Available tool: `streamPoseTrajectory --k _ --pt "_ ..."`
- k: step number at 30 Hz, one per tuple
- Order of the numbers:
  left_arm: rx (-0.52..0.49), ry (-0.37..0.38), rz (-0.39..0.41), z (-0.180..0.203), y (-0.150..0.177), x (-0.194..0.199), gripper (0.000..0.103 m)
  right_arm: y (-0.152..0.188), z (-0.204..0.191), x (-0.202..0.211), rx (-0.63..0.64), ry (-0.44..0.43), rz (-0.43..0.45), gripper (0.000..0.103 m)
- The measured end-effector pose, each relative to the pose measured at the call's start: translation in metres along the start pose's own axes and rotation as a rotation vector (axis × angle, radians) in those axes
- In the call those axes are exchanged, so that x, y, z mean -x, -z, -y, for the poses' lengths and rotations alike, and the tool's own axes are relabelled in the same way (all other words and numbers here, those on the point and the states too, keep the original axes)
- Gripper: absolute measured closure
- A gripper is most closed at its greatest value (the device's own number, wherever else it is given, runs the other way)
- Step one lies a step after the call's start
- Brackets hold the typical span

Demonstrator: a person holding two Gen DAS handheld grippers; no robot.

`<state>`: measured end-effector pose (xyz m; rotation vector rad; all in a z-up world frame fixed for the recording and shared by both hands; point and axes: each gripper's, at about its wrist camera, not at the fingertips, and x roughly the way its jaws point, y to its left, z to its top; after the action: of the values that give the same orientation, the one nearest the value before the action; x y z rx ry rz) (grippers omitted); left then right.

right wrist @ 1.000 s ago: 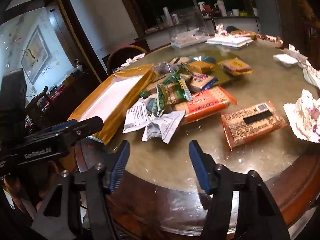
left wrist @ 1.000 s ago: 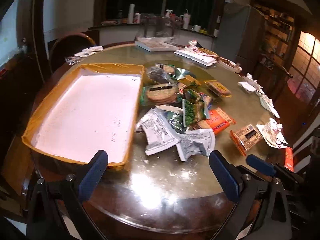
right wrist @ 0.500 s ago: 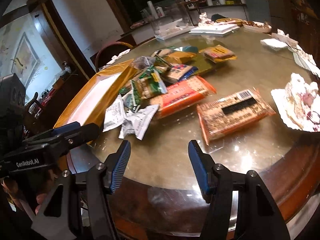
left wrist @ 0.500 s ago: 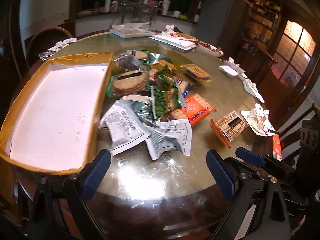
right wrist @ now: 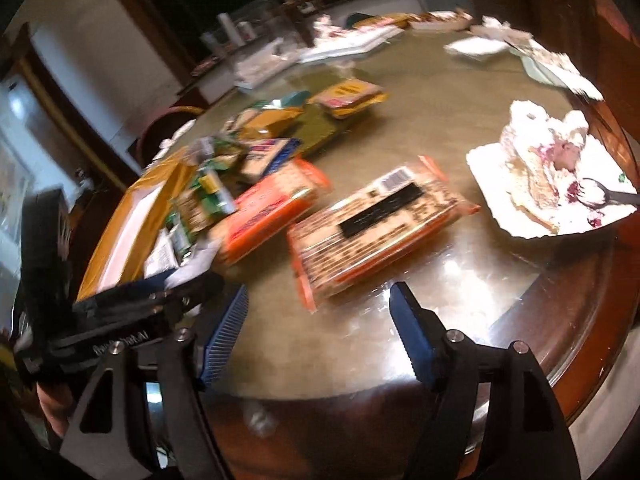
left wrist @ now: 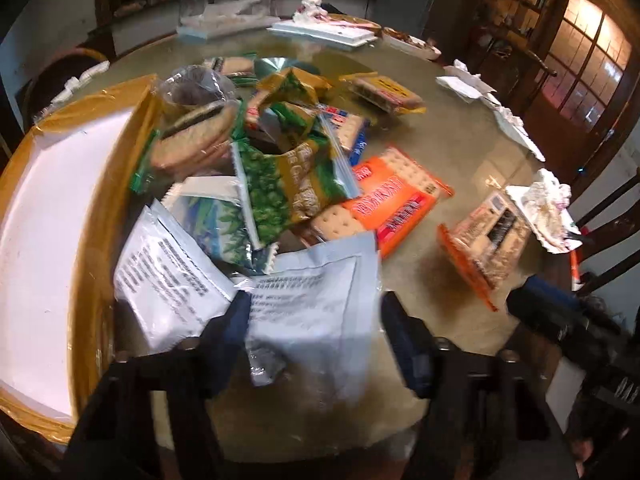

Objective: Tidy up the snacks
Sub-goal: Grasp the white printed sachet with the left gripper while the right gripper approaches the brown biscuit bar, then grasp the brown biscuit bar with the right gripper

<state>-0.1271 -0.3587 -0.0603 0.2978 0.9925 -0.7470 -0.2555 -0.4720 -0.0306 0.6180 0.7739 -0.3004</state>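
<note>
Several snack packets lie heaped on a round glass-topped table (left wrist: 460,132). My left gripper (left wrist: 320,336) hangs low over the heap's near edge. Its jaws are closing, and a white printed packet (left wrist: 320,292) lies between the fingers without being pressed. Beside it lies a second white packet (left wrist: 168,276). Behind them are a green packet (left wrist: 288,184) and an orange cracker packet (left wrist: 396,204). My right gripper (right wrist: 320,332) has opening jaws with nothing between them. An orange-edged brown packet (right wrist: 376,232) lies just ahead of it. A yellow-rimmed white box (left wrist: 146,120) stands left of the heap.
A paper plate with cake remains (right wrist: 552,184) sits at the right table edge. Crumpled tissues (left wrist: 468,80) and white trays (left wrist: 324,30) lie on the far side. A chair back (left wrist: 60,68) stands beyond the box. The left gripper's body (right wrist: 152,304) shows left of my right gripper.
The left gripper came forward and down onto the heap's near edge, its jaws narrowing around the white packet. The right gripper moved closer to the brown packet and its jaws widened.
</note>
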Motion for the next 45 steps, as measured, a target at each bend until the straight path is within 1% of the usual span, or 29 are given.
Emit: streamPoseTrajectory --k 1,2,4,6,7,8,10,13,15,17,18,20,22,25,28,30,32,34,36,37,39,40,42,45 --pt "-0.004 0.0 0.006 -0.001 0.002 0.001 0.049 -0.004 0.001 -0.004 -0.006 0.018 -0.002 0.029" --pt "0.0 0.01 0.009 -0.002 0.004 0.003 0.053 -0.009 0.002 -0.008 -0.017 0.036 -0.003 0.029" --pt "0.024 0.057 0.012 -0.008 0.011 0.008 0.055 -0.016 0.001 -0.014 -0.028 0.08 0.001 0.029" --pt "0.019 0.078 0.017 -0.012 0.02 0.013 0.059 -0.022 0.001 -0.02 -0.038 0.102 -0.008 0.026" --pt "0.012 0.092 0.018 -0.013 0.025 0.017 0.063 -0.026 0.0 -0.024 -0.045 0.115 -0.013 0.023" --pt "0.017 0.119 0.013 -0.013 0.029 0.019 0.065 -0.029 0.0 -0.028 -0.05 0.13 -0.019 0.022" --pt "0.043 0.175 0.008 -0.018 0.038 0.025 0.068 -0.034 -0.002 -0.033 -0.05 0.156 -0.019 0.02" --pt "0.086 0.199 0.012 -0.023 0.045 0.03 0.073 -0.042 -0.006 -0.04 -0.055 0.183 -0.013 0.017" --pt "0.127 0.226 0.008 -0.029 0.048 0.032 0.074 -0.045 -0.009 -0.046 -0.03 0.224 -0.01 0.017" --pt "0.142 0.243 0.022 -0.032 0.049 0.035 0.075 -0.046 -0.011 -0.051 -0.017 0.243 0.002 0.017" --pt "0.143 0.243 0.032 -0.034 0.049 0.038 0.075 -0.045 -0.011 -0.052 -0.013 0.251 0.008 0.017" --pt "0.155 0.243 0.047 -0.035 0.052 0.042 0.076 -0.042 -0.012 -0.05 0.008 0.28 0.016 0.024" --pt "0.157 0.237 0.058 -0.034 0.054 0.046 0.077 -0.038 -0.011 -0.047 0.017 0.278 0.018 0.028" --pt "0.142 0.195 0.083 -0.032 0.055 0.056 0.077 -0.03 -0.011 -0.041 0.04 0.265 0.007 0.033" --pt "0.124 0.15 0.115 -0.031 0.056 0.066 0.077 -0.017 -0.019 -0.034 0.105 0.241 -0.017 0.035" --pt "0.121 0.132 0.14 -0.033 0.057 0.074 0.077 -0.001 -0.03 -0.029 0.182 0.202 -0.032 0.035" --pt "0.109 0.109 0.166 -0.031 0.057 0.08 0.077 0.011 -0.042 -0.026 0.25 0.184 -0.045 0.035" --pt "0.094 0.102 0.186 -0.029 0.056 0.085 0.077 0.022 -0.051 -0.023 0.302 0.129 -0.053 0.033" --pt "0.096 0.102 0.2 -0.029 0.056 0.089 0.077 0.026 -0.054 -0.023 0.298 0.091 -0.061 0.029" --pt "0.105 0.104 0.205 -0.03 0.055 0.091 0.077 0.026 -0.055 -0.023 0.28 0.081 -0.064 0.025" --pt "0.116 0.104 0.208 -0.032 0.053 0.093 0.077 0.024 -0.056 -0.024 0.238 0.065 -0.069 0.022" --pt "0.121 0.101 0.21 -0.033 0.053 0.094 0.077 0.022 -0.055 -0.026 0.213 0.062 -0.07 0.022" --pt "0.127 0.093 0.214 -0.033 0.053 0.095 0.077 0.02 -0.058 -0.028 0.205 0.086 -0.07 0.022" --pt "0.138 0.072 0.218 -0.035 0.054 0.096 0.077 0.022 -0.069 -0.033 0.249 0.176 -0.056 0.024"
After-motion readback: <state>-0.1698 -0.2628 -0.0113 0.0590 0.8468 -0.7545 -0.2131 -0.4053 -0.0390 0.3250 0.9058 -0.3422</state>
